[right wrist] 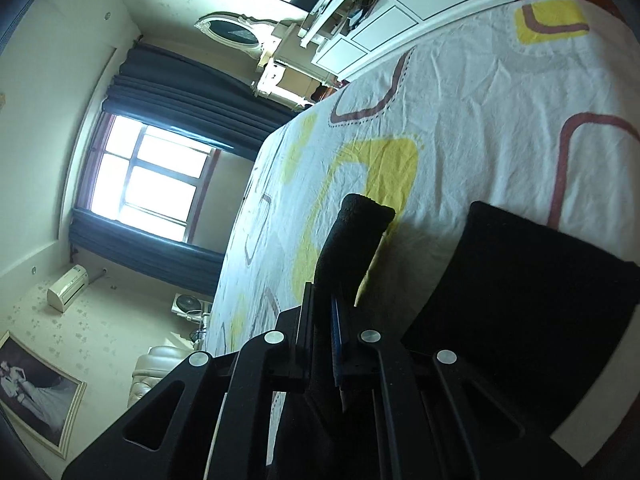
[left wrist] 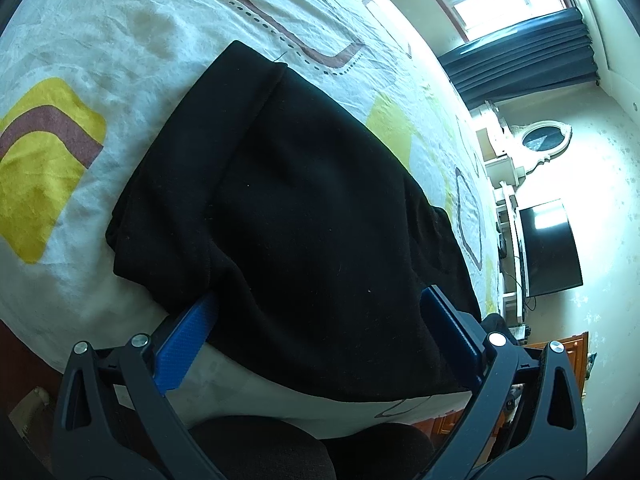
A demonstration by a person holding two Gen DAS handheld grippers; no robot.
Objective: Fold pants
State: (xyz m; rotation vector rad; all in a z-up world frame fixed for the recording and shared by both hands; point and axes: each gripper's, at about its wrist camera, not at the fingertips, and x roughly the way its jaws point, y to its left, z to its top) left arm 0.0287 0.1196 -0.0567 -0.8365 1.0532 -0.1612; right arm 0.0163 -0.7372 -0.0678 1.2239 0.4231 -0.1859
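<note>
We see the black pants (left wrist: 304,208) lying folded on the bed (left wrist: 132,40). Our left gripper (left wrist: 318,308) hovers over them, jaws wide apart. Our right gripper (right wrist: 326,300) has its jaws clamped on a raised fold of the pants.

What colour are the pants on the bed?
Black: the pants are plain, with no visible pattern, lying on the patterned bedsheet. Best seen in the left wrist view.
</note>
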